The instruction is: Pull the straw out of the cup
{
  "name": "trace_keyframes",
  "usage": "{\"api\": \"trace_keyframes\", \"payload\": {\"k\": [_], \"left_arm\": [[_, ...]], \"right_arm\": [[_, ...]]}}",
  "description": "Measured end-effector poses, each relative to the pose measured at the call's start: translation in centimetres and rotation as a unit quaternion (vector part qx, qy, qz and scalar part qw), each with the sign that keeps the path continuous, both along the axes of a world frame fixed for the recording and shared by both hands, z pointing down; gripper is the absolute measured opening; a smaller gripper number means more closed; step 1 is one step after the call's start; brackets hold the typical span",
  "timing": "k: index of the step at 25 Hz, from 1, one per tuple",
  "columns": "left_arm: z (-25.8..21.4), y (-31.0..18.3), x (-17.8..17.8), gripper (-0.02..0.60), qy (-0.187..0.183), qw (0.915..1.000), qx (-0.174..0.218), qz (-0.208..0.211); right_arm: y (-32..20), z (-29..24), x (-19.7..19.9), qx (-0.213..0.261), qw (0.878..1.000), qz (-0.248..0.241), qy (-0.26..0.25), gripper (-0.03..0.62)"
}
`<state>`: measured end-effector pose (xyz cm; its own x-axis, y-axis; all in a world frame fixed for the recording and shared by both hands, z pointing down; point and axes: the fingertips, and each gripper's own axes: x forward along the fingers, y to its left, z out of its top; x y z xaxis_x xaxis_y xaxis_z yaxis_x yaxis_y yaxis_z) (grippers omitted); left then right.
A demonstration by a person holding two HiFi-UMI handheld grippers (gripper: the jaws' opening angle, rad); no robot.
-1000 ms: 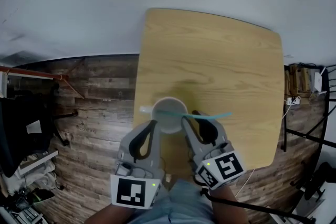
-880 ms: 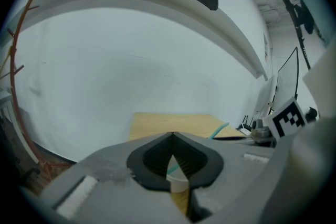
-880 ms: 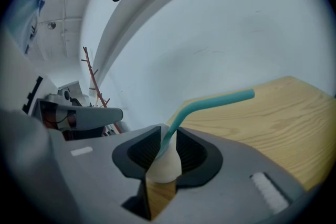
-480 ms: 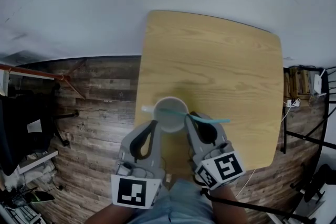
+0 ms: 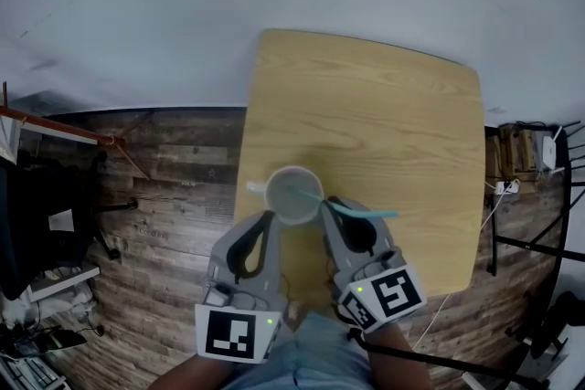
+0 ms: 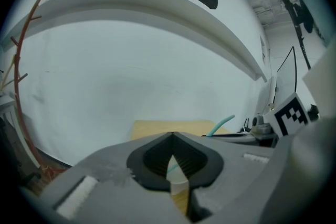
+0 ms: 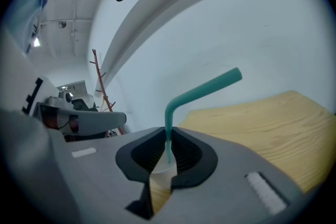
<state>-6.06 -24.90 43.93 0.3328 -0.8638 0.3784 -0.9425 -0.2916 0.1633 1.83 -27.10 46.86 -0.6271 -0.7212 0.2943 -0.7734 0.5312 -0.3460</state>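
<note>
A white cup [image 5: 277, 182] stands near the front-left edge of a light wooden table [image 5: 366, 114]. A teal bent straw [image 5: 366, 212] leans out of it to the right. My right gripper [image 5: 327, 204] is at the cup's right side. In the right gripper view its jaws are closing, and the pads of the right gripper [image 7: 168, 140] press on the straw [image 7: 202, 92] just below its bend, with the cup [image 7: 163, 168] beyond. My left gripper [image 5: 267, 216] is shut at the cup's near-left side. In the left gripper view the left gripper [image 6: 172, 136] holds nothing; the cup [image 6: 178, 178] shows beyond.
The table stands against a white wall on a dark plank floor [image 5: 174, 169]. A thin red rack [image 5: 64, 131] is at the left. Cables and black stand legs [image 5: 521, 242] are to the right of the table.
The right gripper's jaws have closed on the straw and risen a little. The straw's lower end has drawn back toward the cup's middle. The left gripper has stayed put.
</note>
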Motion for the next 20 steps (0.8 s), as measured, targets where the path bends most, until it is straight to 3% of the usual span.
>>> {"api": "trace_keyframes", "payload": {"k": [20], "left_arm": [[-7.8, 4.7, 2.8, 0.018, -0.014, 0.9946, 0.103, -0.008]], "right_arm": [[4.5, -10.9, 2.6, 0.133, 0.991, -0.003, -0.011, 0.043]]}}
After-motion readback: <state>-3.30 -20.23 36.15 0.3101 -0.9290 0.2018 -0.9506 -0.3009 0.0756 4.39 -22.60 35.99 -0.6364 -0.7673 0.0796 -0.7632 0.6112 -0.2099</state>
